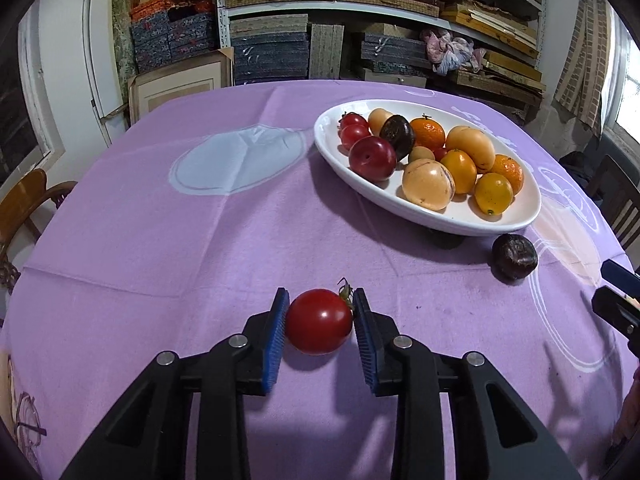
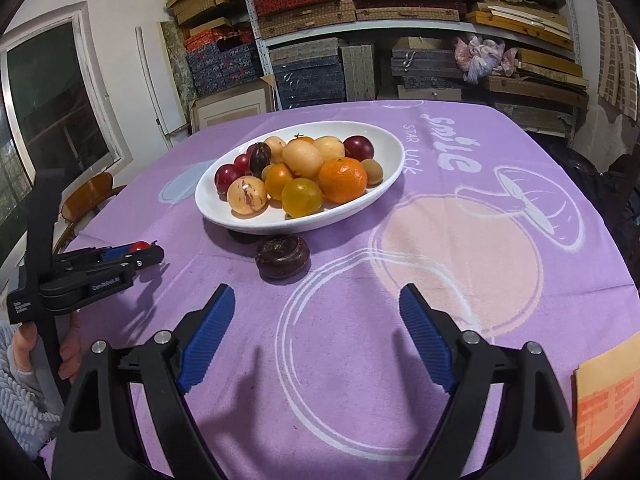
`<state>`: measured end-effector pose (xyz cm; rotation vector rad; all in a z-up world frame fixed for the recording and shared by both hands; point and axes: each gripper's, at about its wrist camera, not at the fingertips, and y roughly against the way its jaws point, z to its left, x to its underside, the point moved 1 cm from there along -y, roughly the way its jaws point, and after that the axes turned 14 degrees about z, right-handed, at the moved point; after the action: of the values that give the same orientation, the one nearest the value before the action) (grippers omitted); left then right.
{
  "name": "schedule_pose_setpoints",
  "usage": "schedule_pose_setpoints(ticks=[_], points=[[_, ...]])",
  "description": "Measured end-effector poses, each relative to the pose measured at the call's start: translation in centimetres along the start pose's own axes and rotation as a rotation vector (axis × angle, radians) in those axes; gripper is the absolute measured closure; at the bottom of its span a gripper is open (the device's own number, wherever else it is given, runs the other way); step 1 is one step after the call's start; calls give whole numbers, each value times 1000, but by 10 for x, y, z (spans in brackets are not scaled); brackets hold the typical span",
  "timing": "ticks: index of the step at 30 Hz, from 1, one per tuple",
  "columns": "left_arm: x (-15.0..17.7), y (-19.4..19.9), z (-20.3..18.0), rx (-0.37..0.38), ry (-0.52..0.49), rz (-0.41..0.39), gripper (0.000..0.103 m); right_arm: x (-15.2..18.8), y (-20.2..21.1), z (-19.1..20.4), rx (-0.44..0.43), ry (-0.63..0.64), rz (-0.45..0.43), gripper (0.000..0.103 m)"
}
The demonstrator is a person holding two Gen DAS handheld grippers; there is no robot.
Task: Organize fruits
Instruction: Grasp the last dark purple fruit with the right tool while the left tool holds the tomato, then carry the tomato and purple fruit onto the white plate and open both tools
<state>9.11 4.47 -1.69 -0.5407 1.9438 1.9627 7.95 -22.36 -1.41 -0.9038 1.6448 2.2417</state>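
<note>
My left gripper (image 1: 320, 312) is shut on a red cherry tomato (image 1: 319, 321), its blue pads touching both sides, low over the purple tablecloth (image 1: 200, 240). From the right wrist view the left gripper (image 2: 136, 250) shows at the left with the tomato (image 2: 140, 245) between its tips. A white oval dish (image 1: 440, 216) holds several fruits: tomatoes, plums, oranges, yellow fruits. It also shows in the right wrist view (image 2: 384, 184). A dark wrinkled passion fruit (image 1: 514, 256) lies on the cloth beside the dish, ahead of my open, empty right gripper (image 2: 316, 308) in the right wrist view (image 2: 283, 257).
Wooden chairs stand at the table's left (image 1: 24, 204) and right (image 1: 616, 196). Shelves with stacked boxes (image 1: 360, 20) fill the wall behind. A cardboard box (image 2: 608, 416) lies at the table's near right edge. The right gripper's tip (image 1: 616, 308) shows at the right edge.
</note>
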Motion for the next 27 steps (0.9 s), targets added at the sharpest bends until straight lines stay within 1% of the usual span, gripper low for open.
schedule_pose_setpoints(ticks=[3, 6, 8, 9, 10, 12, 15, 20, 22, 26, 27], points=[[8, 2, 0, -7, -6, 2, 70, -12, -10, 12, -5, 30, 32, 21], [10, 1, -5, 2, -24, 9, 70, -30, -28, 28, 32, 86, 85, 21], [11, 3, -6, 6, -32, 2, 70, -39, -41, 34, 52, 103, 117, 24], [11, 4, -6, 9, -32, 1, 70, -42, -47, 34, 61, 100, 130, 27], [11, 3, -6, 14, -31, 3, 70, -44, -53, 33, 61, 88, 142, 30], [10, 1, -4, 26, -25, 15, 70, -47, -63, 28, 48, 55, 161, 32], [9, -3, -2, 47, -13, 35, 70, -50, -70, 27, 47, 40, 166, 34], [8, -4, -3, 54, -14, 42, 70, -53, -83, 34, 61, 72, 183, 40], [9, -5, -4, 54, -16, 43, 70, -53, -85, 35, 51, 79, 190, 47], [8, -6, -4, 57, -15, 50, 70, -54, -86, 38, 67, 86, 190, 50], [8, -6, -4, 58, -15, 50, 70, -54, -86, 37, 70, 84, 188, 54]])
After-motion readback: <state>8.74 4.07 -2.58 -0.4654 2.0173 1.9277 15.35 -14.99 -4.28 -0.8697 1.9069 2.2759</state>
